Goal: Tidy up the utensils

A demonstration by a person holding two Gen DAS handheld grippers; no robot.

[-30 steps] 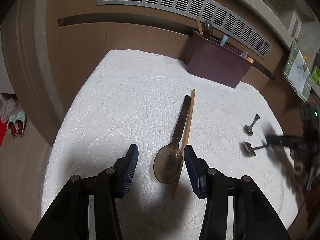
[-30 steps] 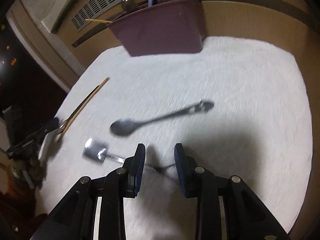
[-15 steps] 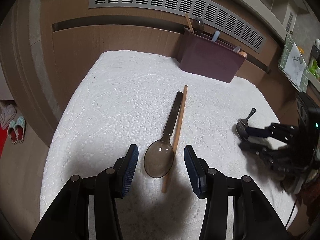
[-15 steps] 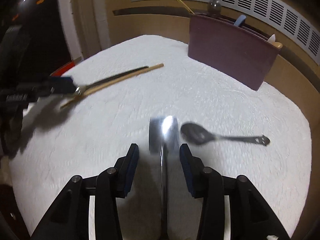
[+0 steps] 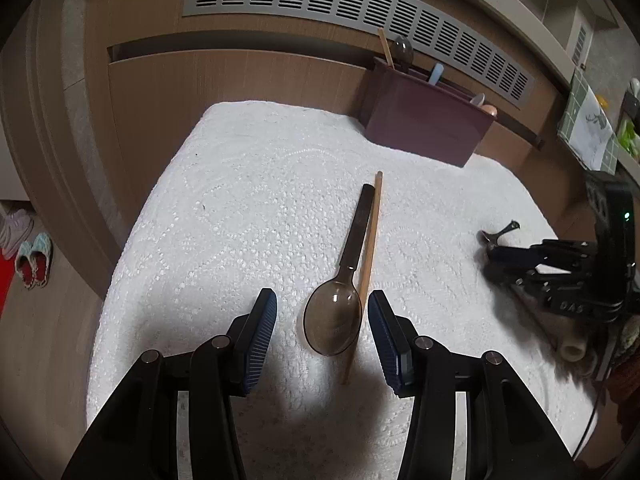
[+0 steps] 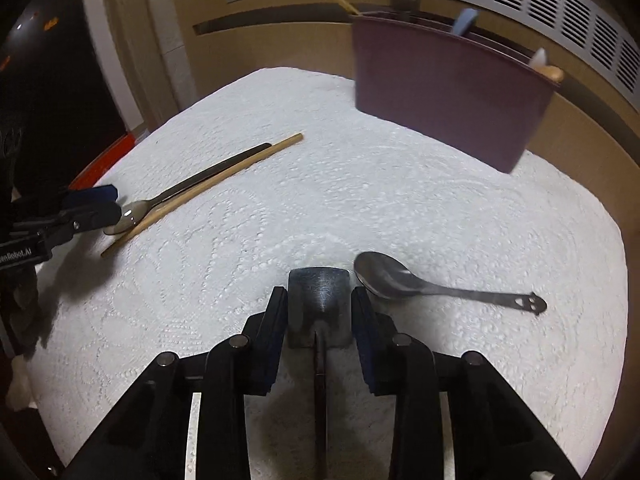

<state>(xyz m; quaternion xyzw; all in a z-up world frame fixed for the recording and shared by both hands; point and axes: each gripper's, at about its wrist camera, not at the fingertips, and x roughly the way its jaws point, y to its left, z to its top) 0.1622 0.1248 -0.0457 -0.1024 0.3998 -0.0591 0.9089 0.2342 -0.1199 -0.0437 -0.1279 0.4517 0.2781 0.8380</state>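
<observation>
1. The right gripper point(image 6: 319, 312) pinches the square metal head of a flat steel scoop point(image 6: 319, 292) between its blue pads; the jaws have just been closing, and the pads now sit against both edges of the head. The scoop's handle runs back toward the camera between the fingers.
2. Just right of the scoop, a steel spoon point(image 6: 432, 282) lies on the white lace tablecloth point(image 6: 360, 200), bowl toward the gripper, cut-out handle end pointing right.
3. The left gripper point(image 5: 322, 332) hangs over the near part of the cloth with its jaws spread wide, touching nothing. Between its pads lies the bowl of a translucent brown spoon point(image 5: 334, 322), its dark handle pointing to the far side.
4. A single wooden chopstick point(image 5: 366, 268) lies alongside that spoon, touching its right edge.
5. At the far edge of the cloth stands a maroon utensil holder point(image 5: 428, 128), already holding a chopstick, a dark spoon and several pale-handled pieces.
6. Behind the holder runs a wood panel with a grey vent grille point(image 5: 360, 8).
</observation>
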